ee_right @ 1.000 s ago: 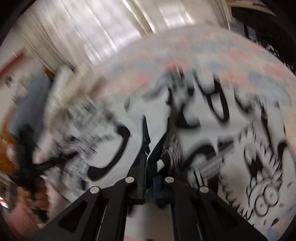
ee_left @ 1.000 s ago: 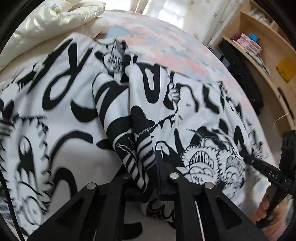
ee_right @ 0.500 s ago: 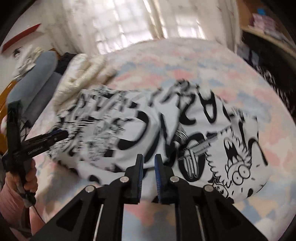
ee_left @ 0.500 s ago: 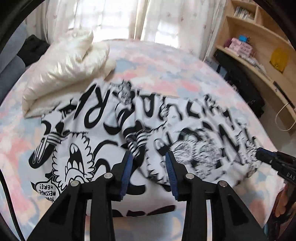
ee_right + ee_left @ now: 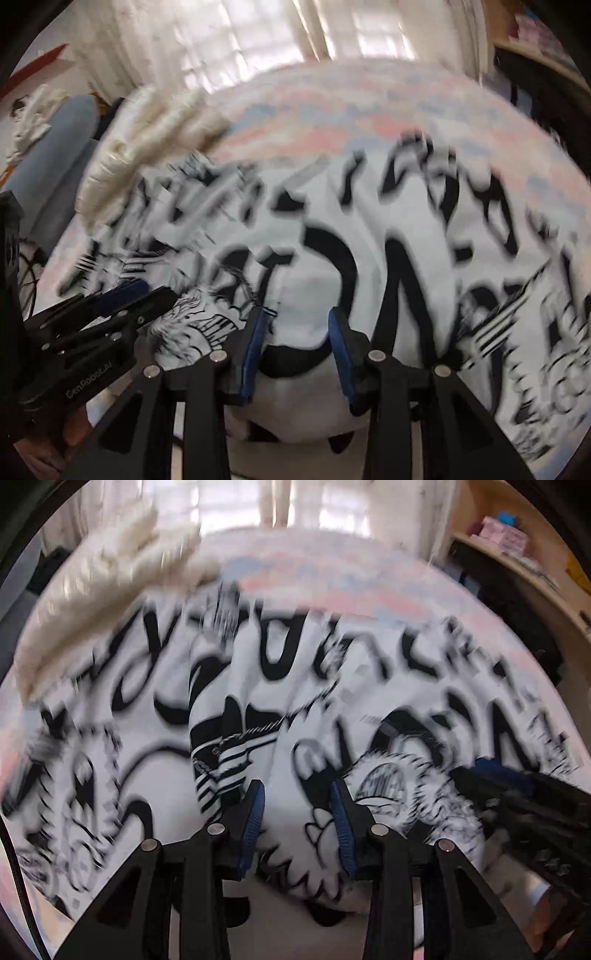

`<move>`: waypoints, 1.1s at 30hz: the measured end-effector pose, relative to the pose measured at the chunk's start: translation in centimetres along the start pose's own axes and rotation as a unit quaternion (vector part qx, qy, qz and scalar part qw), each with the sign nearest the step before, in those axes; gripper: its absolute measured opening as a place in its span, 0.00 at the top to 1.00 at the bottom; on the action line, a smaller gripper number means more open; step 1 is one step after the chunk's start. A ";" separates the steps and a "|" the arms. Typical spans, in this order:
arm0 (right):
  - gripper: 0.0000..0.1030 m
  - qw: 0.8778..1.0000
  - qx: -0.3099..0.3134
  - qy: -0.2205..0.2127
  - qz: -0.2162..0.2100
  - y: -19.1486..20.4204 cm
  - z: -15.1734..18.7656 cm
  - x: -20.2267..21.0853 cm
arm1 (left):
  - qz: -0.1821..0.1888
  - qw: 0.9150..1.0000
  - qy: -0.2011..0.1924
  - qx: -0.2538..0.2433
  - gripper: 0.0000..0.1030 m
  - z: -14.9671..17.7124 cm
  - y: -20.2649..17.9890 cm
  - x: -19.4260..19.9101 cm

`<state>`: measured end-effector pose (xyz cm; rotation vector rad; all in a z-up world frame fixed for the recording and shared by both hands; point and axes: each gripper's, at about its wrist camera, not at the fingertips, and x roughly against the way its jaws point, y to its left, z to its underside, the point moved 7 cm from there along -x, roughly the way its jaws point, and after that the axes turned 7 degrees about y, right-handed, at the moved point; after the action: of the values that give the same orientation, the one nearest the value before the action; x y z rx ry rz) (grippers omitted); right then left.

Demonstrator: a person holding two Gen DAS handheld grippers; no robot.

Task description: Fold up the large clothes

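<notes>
A large white garment with black cartoon print (image 5: 295, 709) lies spread on the bed, with a raised fold running down its middle. It also shows in the right wrist view (image 5: 369, 258). My left gripper (image 5: 297, 794) is open, low over the garment's near edge, with cloth between the blue pads. My right gripper (image 5: 297, 317) is open too, its jaws standing on either side of the near hem. Each gripper shows in the other's view: the right one (image 5: 517, 797) at right, the left one (image 5: 110, 314) at left. Both views are blurred by motion.
A cream quilted blanket (image 5: 103, 590) lies at the far left of the pastel bedsheet (image 5: 332, 576). A wooden shelf unit (image 5: 524, 565) stands at right, curtains (image 5: 258, 37) behind. A grey-blue chair (image 5: 62, 147) stands left of the bed.
Both grippers have dropped back down close to the garment's near edge. The right gripper's jaws have opened wider. The left stays open.
</notes>
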<state>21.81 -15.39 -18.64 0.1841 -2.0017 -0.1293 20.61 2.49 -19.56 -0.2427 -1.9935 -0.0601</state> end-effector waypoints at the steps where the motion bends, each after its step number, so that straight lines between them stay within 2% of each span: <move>1: 0.65 1.000 0.010 -0.005 0.010 -0.2 0.6 0.1 | 0.005 1.000 -0.008 0.003 0.66 0.2 0.2 -0.1; 4: 0.65 0.999 0.029 -0.017 0.039 -0.8 2.3 0.9 | 0.014 1.000 -0.016 0.012 0.66 0.6 0.7 0.0; 9: 0.65 1.000 -0.004 -0.002 0.013 -1.9 3.5 2.1 | 0.015 0.999 -0.004 0.036 0.62 1.0 1.0 1.3; 13: 0.65 1.000 -0.014 -0.008 0.006 -1.3 3.7 4.5 | 0.012 0.999 -0.013 0.044 0.56 1.8 1.2 4.7; 14: 0.64 1.000 -0.011 -0.016 0.005 -1.0 3.8 5.6 | 0.008 0.999 -0.020 0.042 0.54 2.1 1.1 5.7; 17: 0.64 0.999 0.009 -0.044 0.021 0.0 4.1 8.4 | -0.006 0.999 -0.038 0.038 0.39 3.2 1.1 9.0; 18: 0.64 0.998 0.017 -0.055 0.026 0.4 4.2 9.6 | -0.009 0.998 -0.045 0.038 0.37 3.6 1.3 10.3; 25: 0.64 0.993 0.051 -0.108 0.023 3.1 4.7 16.3 | -0.013 0.997 -0.067 0.047 0.37 5.8 1.4 16.0; 29: 0.65 0.987 0.082 -0.134 0.040 4.3 5.1 19.8 | -0.017 0.995 -0.085 0.054 0.35 7.3 2.4 19.2; 33: 0.65 0.984 0.097 -0.147 0.035 5.2 5.9 22.9 | -0.012 0.993 -0.091 0.067 0.33 8.2 3.3 20.7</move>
<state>6.56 -14.51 0.18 0.2287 -2.3139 0.0891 5.57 9.91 -4.51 -0.1411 -2.1728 0.0826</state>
